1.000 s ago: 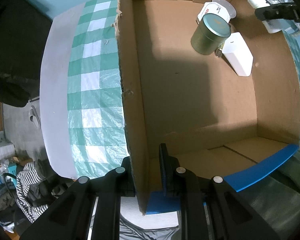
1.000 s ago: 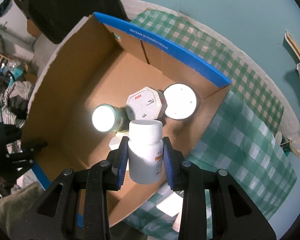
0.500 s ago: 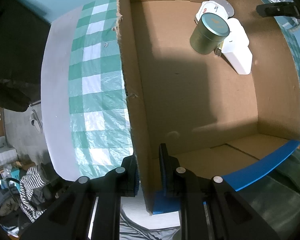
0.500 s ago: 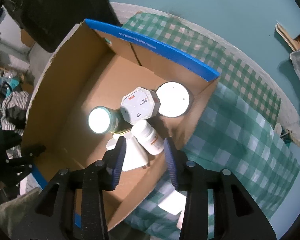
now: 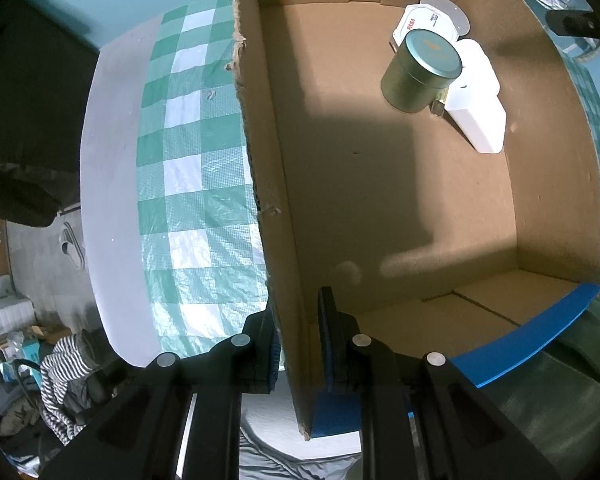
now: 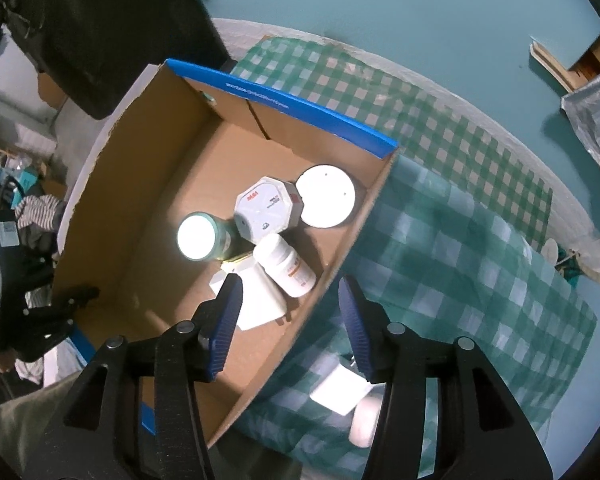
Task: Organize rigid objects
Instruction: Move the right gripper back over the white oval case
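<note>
Lying in the cardboard box's [image 6: 148, 184] far corner: one pill bottle [image 6: 286, 266], one green tin [image 6: 204, 236], one octagonal case [image 6: 266, 210], one white disc [image 6: 327, 196], one white block [image 6: 256, 296]. Right gripper [image 6: 290, 314], jaws just opening, holds nothing. Left gripper [image 5: 298, 340] pinches the box wall.

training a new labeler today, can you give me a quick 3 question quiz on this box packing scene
1. True or false: the right gripper is clamped on the white pill bottle.
2. What do the fingers of the left gripper grip?
   A. the green tin
   B. the wall of the cardboard box
   C. the checked cloth
3. How does the pill bottle lie in the box?

Key
1. False: its fingers have just been opening, with nothing between them; the bottle lies in the cardboard box.
2. B, the box wall.
3. On its side, leaning on the white block, beside the green tin.
</note>
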A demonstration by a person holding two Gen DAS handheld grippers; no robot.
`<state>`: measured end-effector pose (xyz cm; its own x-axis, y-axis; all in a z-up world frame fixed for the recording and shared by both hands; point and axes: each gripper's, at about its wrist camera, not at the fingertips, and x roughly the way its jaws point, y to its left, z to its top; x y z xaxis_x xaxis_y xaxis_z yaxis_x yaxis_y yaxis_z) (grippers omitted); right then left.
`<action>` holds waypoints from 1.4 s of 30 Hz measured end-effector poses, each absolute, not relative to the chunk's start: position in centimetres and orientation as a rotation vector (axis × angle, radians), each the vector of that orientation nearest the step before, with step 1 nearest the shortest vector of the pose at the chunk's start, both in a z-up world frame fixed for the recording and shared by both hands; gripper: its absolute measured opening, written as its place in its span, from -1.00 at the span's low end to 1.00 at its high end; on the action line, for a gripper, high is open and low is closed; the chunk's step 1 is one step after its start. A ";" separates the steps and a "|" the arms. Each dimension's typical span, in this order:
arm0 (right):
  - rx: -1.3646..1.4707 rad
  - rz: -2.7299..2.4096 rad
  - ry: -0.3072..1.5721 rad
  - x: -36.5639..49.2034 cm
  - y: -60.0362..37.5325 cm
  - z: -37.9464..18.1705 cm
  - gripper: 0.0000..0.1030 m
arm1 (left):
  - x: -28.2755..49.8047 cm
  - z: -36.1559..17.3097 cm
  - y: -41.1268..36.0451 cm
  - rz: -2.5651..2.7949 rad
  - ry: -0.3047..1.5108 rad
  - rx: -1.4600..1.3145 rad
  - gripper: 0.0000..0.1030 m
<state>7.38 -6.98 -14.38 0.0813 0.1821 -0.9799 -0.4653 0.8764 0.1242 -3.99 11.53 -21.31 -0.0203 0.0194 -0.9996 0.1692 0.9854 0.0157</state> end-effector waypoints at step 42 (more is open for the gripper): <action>-0.133 0.310 1.630 -2.0 -20.6 -23.6 0.13 | -4.1 -21.3 11.3 -0.131 1.615 0.176 -0.68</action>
